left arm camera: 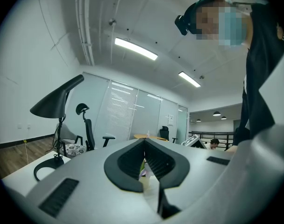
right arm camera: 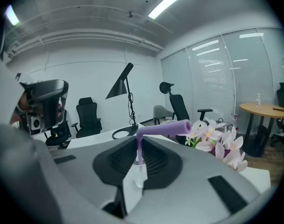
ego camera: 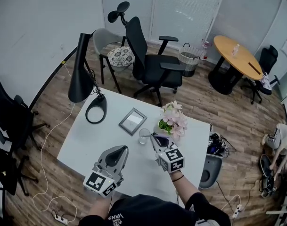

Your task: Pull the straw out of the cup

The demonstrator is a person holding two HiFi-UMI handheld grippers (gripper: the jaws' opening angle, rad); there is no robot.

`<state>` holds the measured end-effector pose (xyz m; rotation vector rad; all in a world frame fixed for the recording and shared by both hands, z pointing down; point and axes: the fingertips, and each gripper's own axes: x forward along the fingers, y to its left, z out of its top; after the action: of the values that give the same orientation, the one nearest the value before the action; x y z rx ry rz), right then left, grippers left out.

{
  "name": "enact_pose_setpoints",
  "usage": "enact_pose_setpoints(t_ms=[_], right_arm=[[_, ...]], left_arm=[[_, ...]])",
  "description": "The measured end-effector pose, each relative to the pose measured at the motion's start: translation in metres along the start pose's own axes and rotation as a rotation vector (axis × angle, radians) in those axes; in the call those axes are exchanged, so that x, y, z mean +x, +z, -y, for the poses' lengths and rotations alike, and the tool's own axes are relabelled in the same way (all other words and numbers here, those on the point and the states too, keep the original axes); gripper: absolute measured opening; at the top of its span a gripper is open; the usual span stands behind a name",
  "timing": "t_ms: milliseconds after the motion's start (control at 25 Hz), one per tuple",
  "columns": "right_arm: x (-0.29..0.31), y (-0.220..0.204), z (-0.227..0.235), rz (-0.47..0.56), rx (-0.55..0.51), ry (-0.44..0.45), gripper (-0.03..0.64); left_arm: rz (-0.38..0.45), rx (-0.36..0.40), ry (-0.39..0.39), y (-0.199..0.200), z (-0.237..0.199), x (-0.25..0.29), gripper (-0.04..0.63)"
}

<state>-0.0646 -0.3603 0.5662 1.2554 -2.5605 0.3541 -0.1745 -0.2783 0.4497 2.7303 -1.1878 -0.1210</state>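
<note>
The right gripper [right arm camera: 139, 143] has its jaws drawn in tight on a purple straw [right arm camera: 160, 129], the dark ribbed pads [right arm camera: 155, 160] pressing the shaft from either side. The straw's long section stands upright between the pads. Its short upper section is bent over at the elbow and lies almost level, its open end pointing rightward in the right gripper view toward a bunch of pink and white flowers [right arm camera: 218, 141]. The lower end runs down into the mouth of a clear cup [right arm camera: 138, 175] directly beneath the jaws. How deep it sits cannot be made out.

In the head view the right gripper [ego camera: 156, 138] reaches in just beside the cup [ego camera: 143, 136], which stands on the white table [ego camera: 82, 142] next to the flowers [ego camera: 174, 119].

The left gripper [left arm camera: 144, 143] has its jaws brought together at the tips with nothing between them. It is held level over the near part of the table, to the left of the cup and apart from it [ego camera: 118, 152].

Farther back on the table lie a small grey-framed panel [ego camera: 132, 121] and the round base of a black lamp [ego camera: 96, 111], whose cone shade leans over the table's far-left corner.
</note>
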Motion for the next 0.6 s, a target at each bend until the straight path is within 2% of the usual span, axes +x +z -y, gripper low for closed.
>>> enact_pose_setpoints(t_ms=[600], right_arm=[[-0.044, 0.037, -0.013, 0.108, -0.045, -0.01, 0.043]], left_arm=[[0.018, 0.029, -0.032, 0.009, 0.021, -0.005, 0.011]])
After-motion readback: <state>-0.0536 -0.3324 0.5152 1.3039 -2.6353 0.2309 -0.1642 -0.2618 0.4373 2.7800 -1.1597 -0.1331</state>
